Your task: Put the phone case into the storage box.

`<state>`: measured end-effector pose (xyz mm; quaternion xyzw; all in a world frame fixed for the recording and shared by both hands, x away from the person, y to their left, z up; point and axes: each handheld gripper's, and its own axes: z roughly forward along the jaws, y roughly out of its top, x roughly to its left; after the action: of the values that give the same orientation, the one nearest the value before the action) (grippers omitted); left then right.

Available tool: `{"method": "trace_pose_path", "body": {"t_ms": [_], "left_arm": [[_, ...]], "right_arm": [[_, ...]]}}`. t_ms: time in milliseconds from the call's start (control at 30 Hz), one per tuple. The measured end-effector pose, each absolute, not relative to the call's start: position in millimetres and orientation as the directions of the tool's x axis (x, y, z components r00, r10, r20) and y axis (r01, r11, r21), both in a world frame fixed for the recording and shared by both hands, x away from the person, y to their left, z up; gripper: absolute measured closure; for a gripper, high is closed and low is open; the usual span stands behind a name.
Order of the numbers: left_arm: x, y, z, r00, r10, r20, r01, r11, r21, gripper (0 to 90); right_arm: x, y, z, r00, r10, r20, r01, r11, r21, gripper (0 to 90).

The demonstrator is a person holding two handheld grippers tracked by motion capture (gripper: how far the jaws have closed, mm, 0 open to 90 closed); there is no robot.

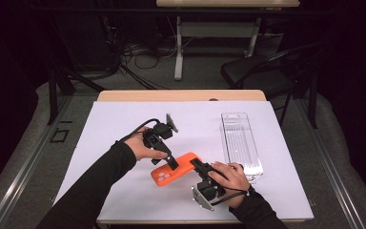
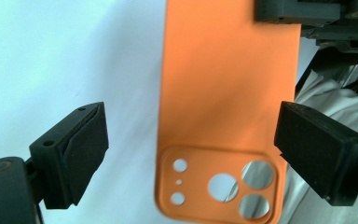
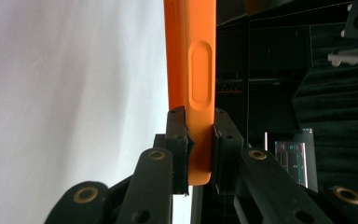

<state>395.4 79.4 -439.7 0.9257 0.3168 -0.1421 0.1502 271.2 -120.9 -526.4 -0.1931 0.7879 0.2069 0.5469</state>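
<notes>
**A:** Starting with the high view, what are you seeing?

**B:** I'm holding the orange phone case (image 1: 175, 169) off the white table (image 1: 124, 124), near its front middle. Right gripper (image 1: 196, 164) is pinching the case's end nearest it. Left gripper (image 1: 172, 163) is hovering right at the case's upper edge. Clear tray (image 1: 240, 143) is sitting to the right, apart from both.

**A:** Left gripper view?

**B:** My left jaws are standing spread wide, gripping nothing. The case's long axis is running straight away from me, camera-cutout end nearest, far end in the right gripper (image 2: 307, 14). The case is lying between the pads but off-centre: close to the right-hand pad, a clear gap on the other side.

**A:** Right gripper view?

**B:** Right fingers (image 3: 177, 135) are pressing together on the case's edge, side-button bump just beyond the pads, case running straight out from the jaws.

**A:** Next move?

**B:** I'm judging the left is the one to close, across the width at the camera end. I should shift it sideways first to centre it.
</notes>
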Motion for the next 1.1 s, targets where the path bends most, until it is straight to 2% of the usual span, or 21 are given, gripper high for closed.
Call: {"method": "trace_pose_path", "body": {"t_ms": [267, 567, 700, 800, 967, 1100], "left_arm": [[396.9, 98.3, -438.3, 0.739, 0.593, -0.32, 0.666, -0.712, 0.222, 11.5], [397.7, 101.7, -434.8, 0.742, 0.619, -0.258, 0.671, -0.687, 0.279, 16.1], [399.9, 106.6, -436.6, 0.73, 0.638, -0.246, 0.683, -0.663, 0.308, 16.2], [400.9, 110.9, -438.7, 0.715, 0.659, -0.233, 0.696, -0.639, 0.328, 16.1], [400.7, 118.0, -442.4, 0.7, 0.681, -0.214, 0.706, -0.614, 0.353, 16.2], [400.7, 124.5, -443.7, 0.691, 0.69, -0.215, 0.713, -0.601, 0.361, 16.2]], "right_arm": [[271.6, -121.0, -526.2, -0.331, -0.075, -0.941, -0.533, 0.838, 0.121, 80.5], [271.7, -121.5, -525.6, -0.34, -0.064, -0.938, -0.527, 0.839, 0.134, 80.5], [272.6, -122.4, -524.5, -0.363, -0.047, -0.931, -0.524, 0.836, 0.162, 80.5], [273.9, -123.6, -523.0, -0.397, -0.007, -0.918, -0.516, 0.828, 0.217, 80.5], [275.3, -126.1, -520.3, -0.413, -0.002, -0.911, -0.499, 0.837, 0.224, 80.5], [276.3, -126.8, -520.5, -0.461, 0.025, -0.887, -0.485, 0.83, 0.275, 80.5]]}}
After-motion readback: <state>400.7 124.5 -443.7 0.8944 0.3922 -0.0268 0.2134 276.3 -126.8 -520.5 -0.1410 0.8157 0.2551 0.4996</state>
